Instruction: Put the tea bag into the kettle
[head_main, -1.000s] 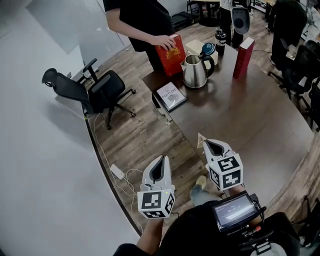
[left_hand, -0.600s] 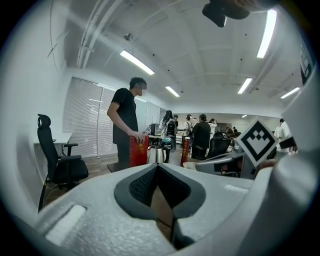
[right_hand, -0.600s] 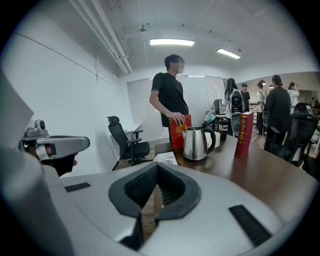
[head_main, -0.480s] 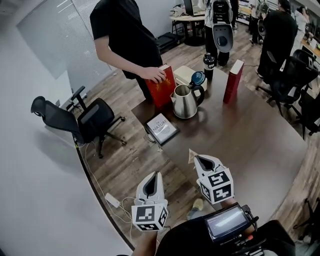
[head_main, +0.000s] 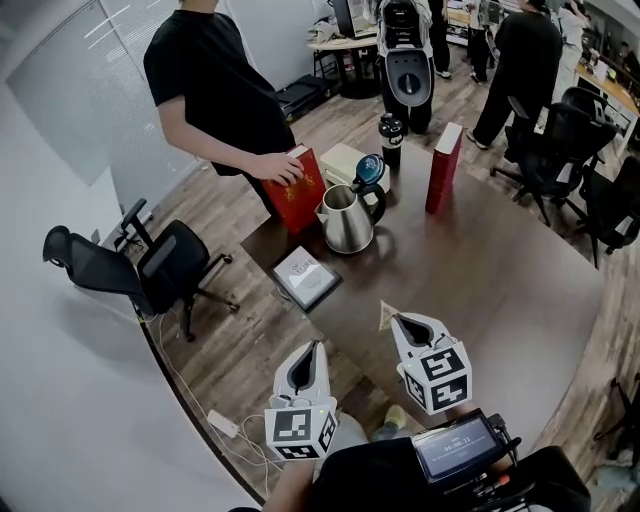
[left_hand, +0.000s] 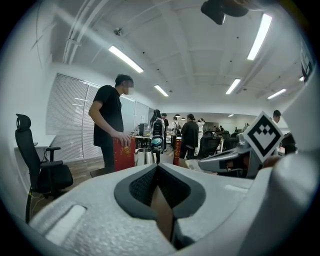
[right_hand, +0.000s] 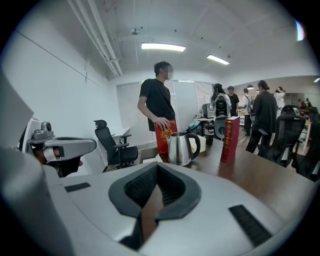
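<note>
The steel kettle with a black handle stands on the far left part of the dark round table, its teal lid tipped open. It also shows in the right gripper view, kettle, and small in the left gripper view, kettle. My right gripper is over the table's near edge, well short of the kettle, shut on a beige tea bag that sticks out at its tip. My left gripper hangs over the floor left of the table, jaws together, nothing sticking out.
A person in a black shirt stands behind the table with a hand on an upright red book. A second red book, a black bottle and a cream box stand near the kettle. A magazine lies at the table's left edge. An office chair is on the left.
The head view has tilted up, so the table and kettle sit lower and further left in frame. Both grippers keep about the same places and stay shut.
</note>
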